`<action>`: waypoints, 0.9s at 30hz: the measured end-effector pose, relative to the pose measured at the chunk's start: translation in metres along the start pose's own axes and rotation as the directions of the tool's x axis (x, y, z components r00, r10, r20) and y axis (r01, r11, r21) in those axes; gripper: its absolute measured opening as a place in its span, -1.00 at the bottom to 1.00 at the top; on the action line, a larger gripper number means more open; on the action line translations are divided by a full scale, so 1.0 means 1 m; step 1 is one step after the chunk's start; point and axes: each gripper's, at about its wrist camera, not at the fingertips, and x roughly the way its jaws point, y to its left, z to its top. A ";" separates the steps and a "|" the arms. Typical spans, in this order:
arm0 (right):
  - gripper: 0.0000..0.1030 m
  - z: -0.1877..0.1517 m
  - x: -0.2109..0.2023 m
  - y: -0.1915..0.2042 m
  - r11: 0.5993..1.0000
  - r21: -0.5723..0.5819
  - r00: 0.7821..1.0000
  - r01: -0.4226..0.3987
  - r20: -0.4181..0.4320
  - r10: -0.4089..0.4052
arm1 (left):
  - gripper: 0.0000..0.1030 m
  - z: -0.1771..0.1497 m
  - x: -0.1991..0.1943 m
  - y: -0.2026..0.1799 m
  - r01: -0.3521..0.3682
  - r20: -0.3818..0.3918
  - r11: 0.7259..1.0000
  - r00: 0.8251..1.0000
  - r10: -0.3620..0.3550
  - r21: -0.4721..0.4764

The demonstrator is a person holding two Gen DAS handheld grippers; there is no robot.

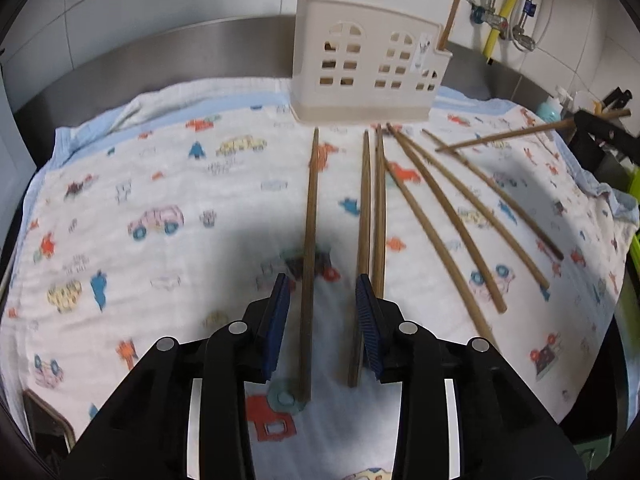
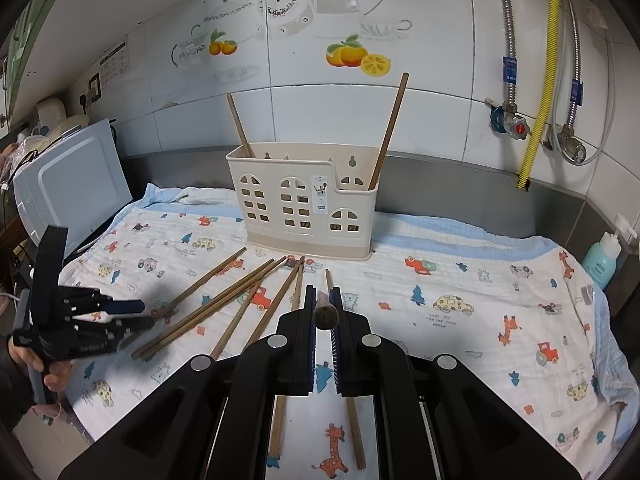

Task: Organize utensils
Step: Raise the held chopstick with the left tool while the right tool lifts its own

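A cream utensil holder (image 1: 366, 64) (image 2: 304, 204) with window cut-outs stands upright at the back of a patterned cloth (image 1: 160, 208) (image 2: 460, 320); two chopsticks stand in it. Several brown chopsticks lie on the cloth in front of it. My left gripper (image 1: 323, 286) is open, low over the cloth, its jaws either side of one lying chopstick (image 1: 310, 256). It also shows in the right wrist view (image 2: 136, 314). My right gripper (image 2: 323, 300) is shut on a chopstick (image 2: 325, 314), seen end-on between the pads. That held chopstick (image 1: 532, 131) shows at the right of the left wrist view.
A tiled wall with pipes and valves (image 2: 512, 120) rises behind a steel counter. A white appliance (image 2: 72, 184) stands at the left, a blue-green bottle (image 2: 602, 258) at the right. The cloth's right half holds no chopsticks.
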 end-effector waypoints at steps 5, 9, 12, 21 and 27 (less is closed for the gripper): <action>-0.87 -0.002 0.001 0.000 1.000 0.002 1.000 0.000 -0.005 0.000 | -0.56 -0.011 0.007 0.002 -0.011 -0.018 1.000 1.000 0.011 -0.004; -0.87 -0.003 0.002 0.000 1.000 0.001 1.000 0.001 -0.008 -0.001 | -0.69 -0.016 0.006 0.004 -0.005 -0.019 1.000 1.000 0.005 -0.011; -0.87 -0.003 0.002 -0.001 1.000 0.005 1.000 0.001 -0.009 -0.001 | -0.69 -0.017 0.006 0.003 -0.018 -0.020 1.000 1.000 0.018 -0.004; -0.87 -0.004 0.000 0.000 1.000 0.007 1.000 0.001 -0.006 -0.001 | -0.90 -0.005 -0.003 -0.001 -0.051 -0.001 0.999 0.999 0.051 -0.007; -0.87 0.005 -0.005 0.001 1.000 0.004 1.000 -0.006 0.013 0.006 | -0.90 0.017 -0.032 0.000 -0.029 0.098 0.999 0.995 0.031 -0.022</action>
